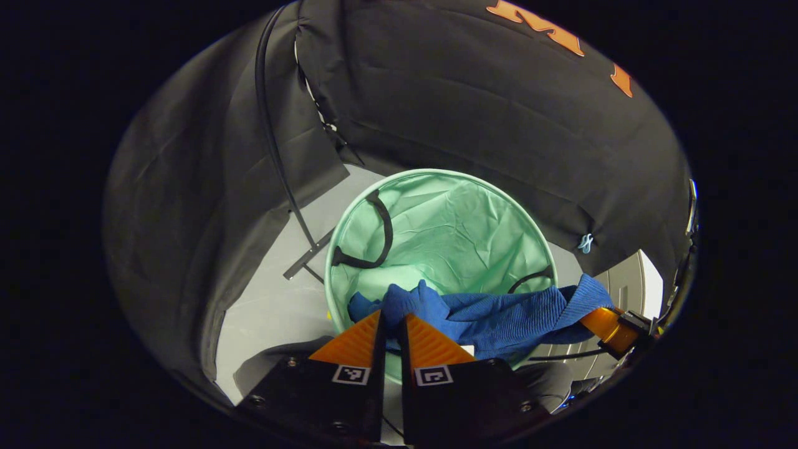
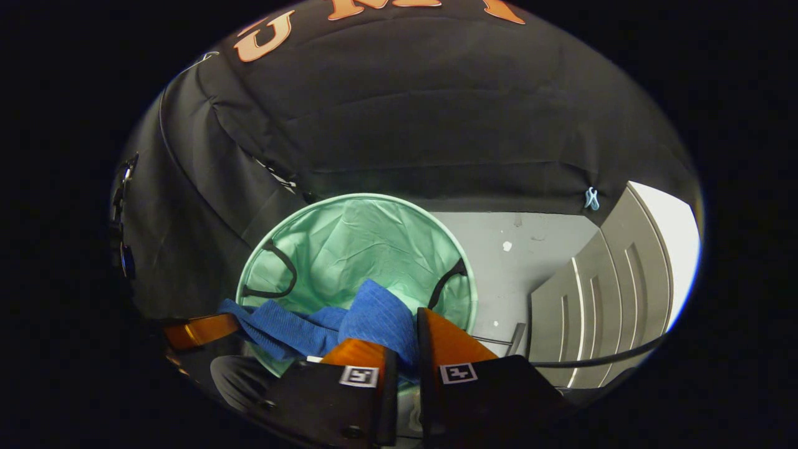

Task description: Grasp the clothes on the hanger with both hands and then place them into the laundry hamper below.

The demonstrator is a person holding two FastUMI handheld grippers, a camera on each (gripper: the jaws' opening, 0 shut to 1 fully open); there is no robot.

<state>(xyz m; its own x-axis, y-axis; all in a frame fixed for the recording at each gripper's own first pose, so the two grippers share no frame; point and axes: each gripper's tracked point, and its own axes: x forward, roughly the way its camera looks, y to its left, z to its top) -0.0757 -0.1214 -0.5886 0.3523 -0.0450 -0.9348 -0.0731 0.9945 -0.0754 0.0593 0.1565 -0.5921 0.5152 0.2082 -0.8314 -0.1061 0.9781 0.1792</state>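
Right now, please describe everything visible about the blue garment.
The blue garment is a ribbed, knit-looking cloth, stretched sagging between the two tools over the near rim of the green hamper. The left tool pinches one bunched end and the right tool the other. Its middle droops toward the hamper's opening.

The cloth [image 1: 499, 315] pinched between the left gripper's [image 1: 391, 327] jaws is bright blue with thin ribbed lines. Past the jaws, the laundry hamper [image 1: 461, 231] is light mint green with black handles [image 1: 374, 240]. Beyond it are a pale grey floor [image 2: 523, 249], and a small light blue clip [image 2: 591, 199] on the black wall.
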